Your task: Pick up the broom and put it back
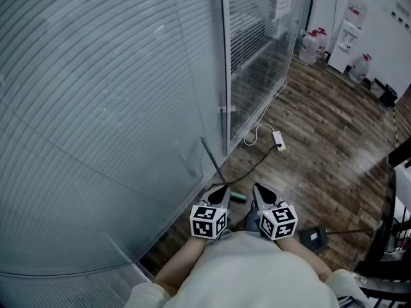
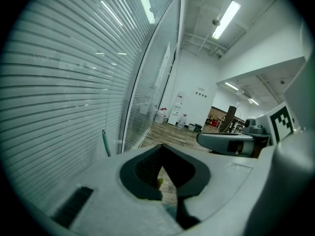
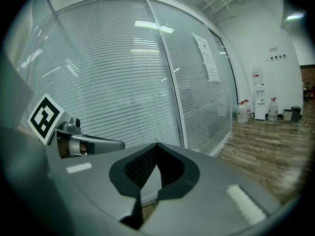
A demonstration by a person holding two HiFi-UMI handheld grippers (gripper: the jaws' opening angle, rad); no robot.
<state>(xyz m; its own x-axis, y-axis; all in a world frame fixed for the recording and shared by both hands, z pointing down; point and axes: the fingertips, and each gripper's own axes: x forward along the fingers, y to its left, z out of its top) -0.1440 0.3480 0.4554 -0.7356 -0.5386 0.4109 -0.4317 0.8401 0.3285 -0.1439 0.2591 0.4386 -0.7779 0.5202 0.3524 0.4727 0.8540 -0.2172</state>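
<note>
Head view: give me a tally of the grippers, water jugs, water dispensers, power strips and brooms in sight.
Grippers: 2 (left gripper, right gripper)
Water jugs: 3
Water dispenser: 1
Power strip: 1
Broom: 1
Total: 8

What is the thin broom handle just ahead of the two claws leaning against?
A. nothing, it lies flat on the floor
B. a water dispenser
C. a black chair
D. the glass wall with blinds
D: the broom handle slants up from the wooden floor with its top against the glass wall.
</note>
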